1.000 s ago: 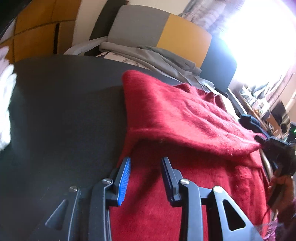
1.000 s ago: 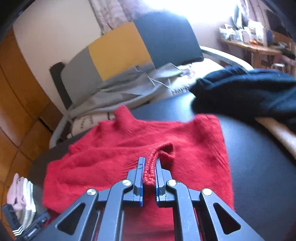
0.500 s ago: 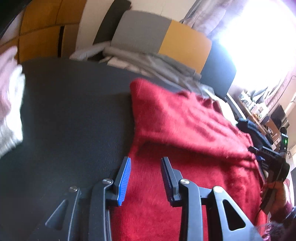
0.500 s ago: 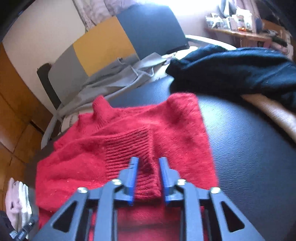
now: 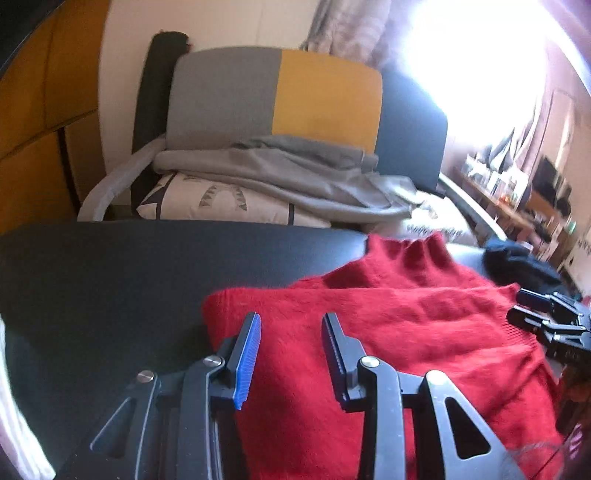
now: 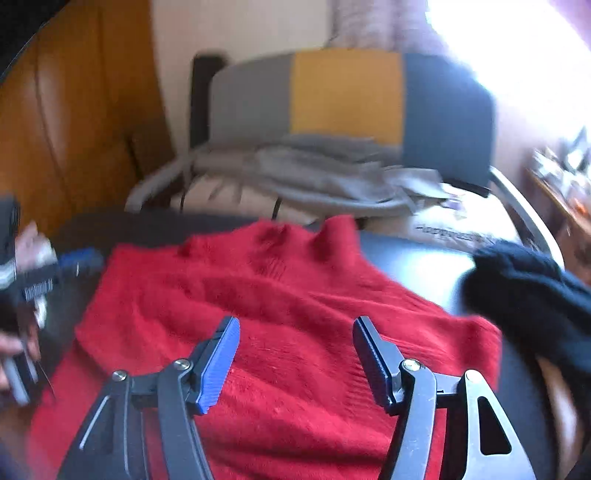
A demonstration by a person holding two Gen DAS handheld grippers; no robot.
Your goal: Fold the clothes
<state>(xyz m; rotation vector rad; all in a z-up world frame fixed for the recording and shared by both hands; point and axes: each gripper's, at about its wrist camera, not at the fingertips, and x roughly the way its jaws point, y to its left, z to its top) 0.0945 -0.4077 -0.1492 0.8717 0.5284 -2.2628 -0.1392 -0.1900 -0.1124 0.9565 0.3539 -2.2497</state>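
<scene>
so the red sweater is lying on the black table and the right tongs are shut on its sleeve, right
Not quite. The red sweater does lie on the black table, but the right tongs are open, holding nothing, just above the knit. The right wrist view shows it.

Home living room: patchwork armchair (image 5: pixel 295 96), curtains (image 5: pixel 351 29), cluttered sideboard (image 5: pixel 517 192).

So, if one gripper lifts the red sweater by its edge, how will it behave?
The red sweater looks soft and fuzzy, lying in folds, so it will probably droop and unfold. Its knit seems thick, so perhaps rather heavy. The open right gripper should hold the fuzzy fabric without slipping.
</scene>
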